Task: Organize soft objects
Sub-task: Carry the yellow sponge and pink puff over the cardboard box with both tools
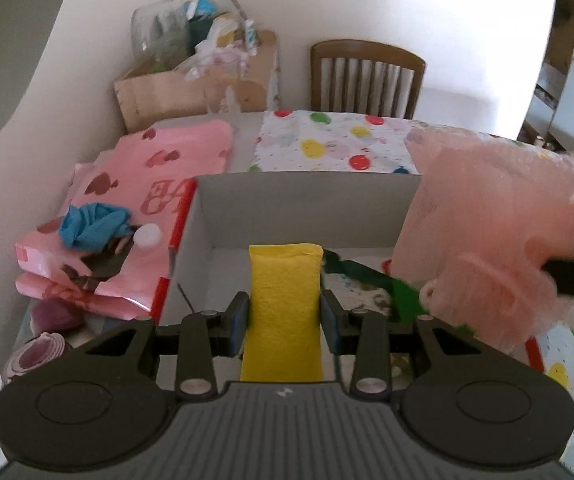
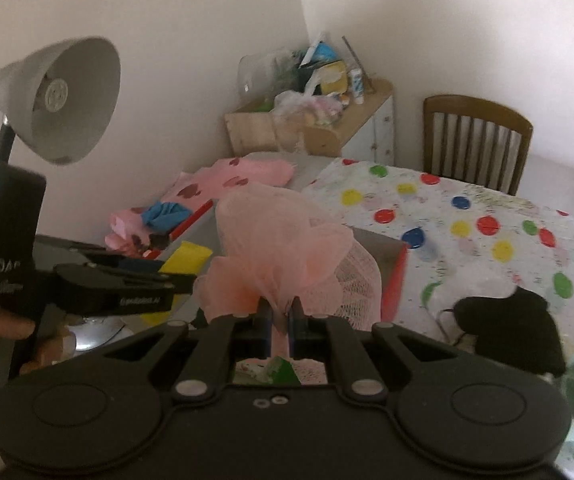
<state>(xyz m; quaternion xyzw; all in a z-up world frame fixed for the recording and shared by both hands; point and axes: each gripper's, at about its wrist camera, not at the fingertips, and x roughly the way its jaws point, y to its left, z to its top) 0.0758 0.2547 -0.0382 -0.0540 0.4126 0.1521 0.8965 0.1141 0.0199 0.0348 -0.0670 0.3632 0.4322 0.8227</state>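
Observation:
My left gripper [image 1: 283,318] is shut on a yellow sponge cloth [image 1: 283,304] and holds it over the open white cardboard box [image 1: 307,196]. The sponge also shows in the right wrist view [image 2: 185,258]. My right gripper [image 2: 280,316] is shut on a pink mesh bath pouf [image 2: 283,240], held above the box's right side; the pouf shows in the left wrist view [image 1: 499,232]. A green cloth [image 1: 399,292] lies inside the box under the pouf.
Pink heart-print bags [image 1: 135,184] with a blue cloth [image 1: 95,224] lie left of the box. A dotted tablecloth [image 2: 487,232] covers the table. A black cloth [image 2: 515,328], a grey desk lamp [image 2: 59,100], a wooden chair [image 2: 475,140] and a cluttered cabinet [image 2: 327,120] stand around.

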